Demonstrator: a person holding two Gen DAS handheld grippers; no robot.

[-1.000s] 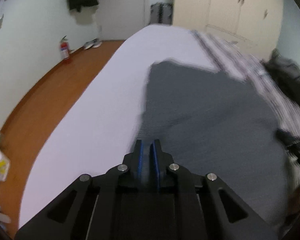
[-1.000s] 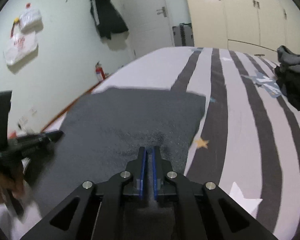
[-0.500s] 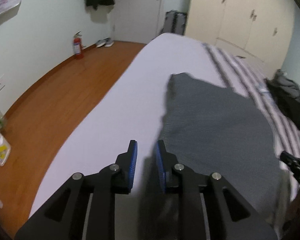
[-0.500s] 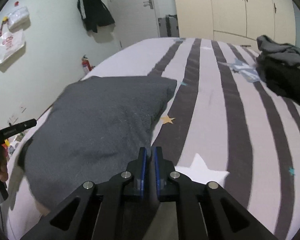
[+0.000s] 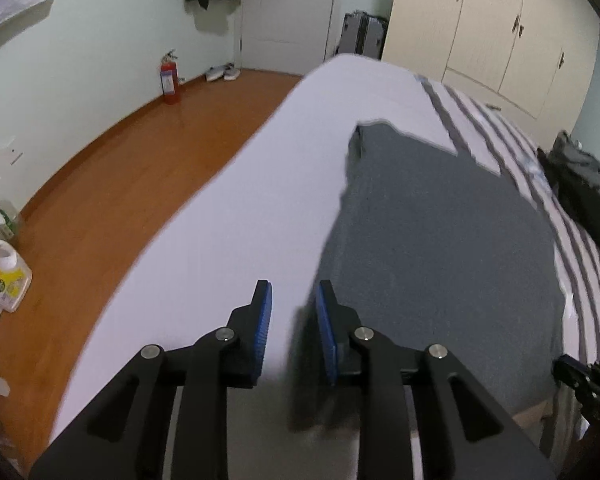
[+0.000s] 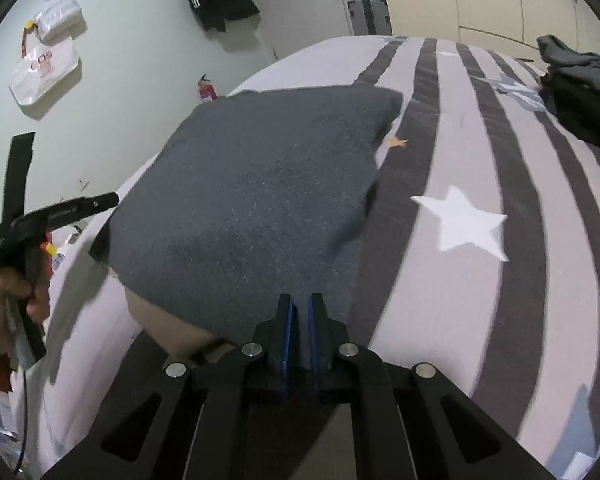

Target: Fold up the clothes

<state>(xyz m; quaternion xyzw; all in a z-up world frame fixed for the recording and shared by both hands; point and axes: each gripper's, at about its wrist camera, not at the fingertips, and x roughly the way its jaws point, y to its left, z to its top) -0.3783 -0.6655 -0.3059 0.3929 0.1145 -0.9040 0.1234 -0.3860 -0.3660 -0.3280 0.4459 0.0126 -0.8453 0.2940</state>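
The grey garment (image 6: 260,184) lay on the bed (image 6: 480,280), its near hem pinched in the right gripper (image 6: 299,312) while the left gripper (image 5: 293,312) was opening empty, so a one-sided pull could skew the fold.

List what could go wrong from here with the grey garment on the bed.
1. Only the right claw pinches the grey garment; the left claw is opening with nothing between its pads, so the cloth may skew or bunch.
2. The garment's near edge hangs past the bed edge and could slide off towards the floor.
3. The dark clothes pile lies close by; a wide sweep might snag it.
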